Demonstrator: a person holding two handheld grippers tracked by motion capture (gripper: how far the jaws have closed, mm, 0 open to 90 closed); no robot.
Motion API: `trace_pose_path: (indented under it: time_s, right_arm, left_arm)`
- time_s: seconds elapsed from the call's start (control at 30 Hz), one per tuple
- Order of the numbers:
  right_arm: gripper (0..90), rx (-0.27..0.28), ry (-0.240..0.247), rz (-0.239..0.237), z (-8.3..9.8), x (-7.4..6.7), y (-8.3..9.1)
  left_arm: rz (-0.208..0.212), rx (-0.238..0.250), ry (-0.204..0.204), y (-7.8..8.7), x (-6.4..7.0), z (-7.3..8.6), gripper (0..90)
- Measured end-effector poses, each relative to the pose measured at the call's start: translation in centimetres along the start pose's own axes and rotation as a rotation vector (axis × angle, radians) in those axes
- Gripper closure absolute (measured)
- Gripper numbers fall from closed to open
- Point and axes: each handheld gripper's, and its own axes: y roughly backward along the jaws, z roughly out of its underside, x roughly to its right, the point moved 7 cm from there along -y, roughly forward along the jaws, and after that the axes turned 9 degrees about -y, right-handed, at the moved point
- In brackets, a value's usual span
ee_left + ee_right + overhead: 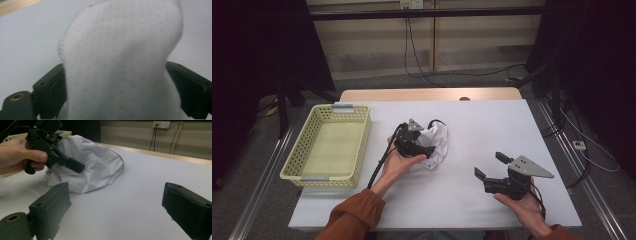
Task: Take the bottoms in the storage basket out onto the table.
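A crumpled white cloth (437, 141) with a dark trim lies heaped on the middle of the white table (497, 122). My left gripper (426, 146) is at the cloth's left side, pointing right into it. In the left gripper view its jaws stand wide, and a fold of the cloth (120, 62) bulges up loosely between them. My right gripper (490, 165) is held above the table's front right, open, with nothing between its jaws. In the right gripper view (116, 186) it faces the cloth (97, 167) and the hand that holds the left gripper (75, 163).
A pale yellow perforated basket (363, 135) stands at the table's left, with nothing in it. A wooden strip (432, 94) runs along the far edge. Black cables lie on the floor behind the table. Bare tabletop stretches between the cloth and the right gripper.
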Motion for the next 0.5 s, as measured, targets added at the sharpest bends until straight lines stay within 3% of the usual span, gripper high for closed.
trace_pose_path:
  time_s: [0.03, 0.13, 0.5]
  right_arm:
    - [7.5, -0.001, 0.005, 0.000, 0.0, 0.0, 0.0]
    - [7.5, -0.003, 0.006, -0.001, 0.0, 0.0, 0.0]
    - [7.3, 0.000, 0.010, 0.001, -0.1, -0.2, -0.2]
  left_arm:
    - [-0.021, 0.003, 0.002, 0.0, -0.1, 0.0, 9.6]
    - [-0.008, 0.016, 0.005, 0.2, -0.1, -0.2, 8.9]
    - [-0.022, 0.081, 0.001, 1.4, -0.3, -1.1, 6.7]
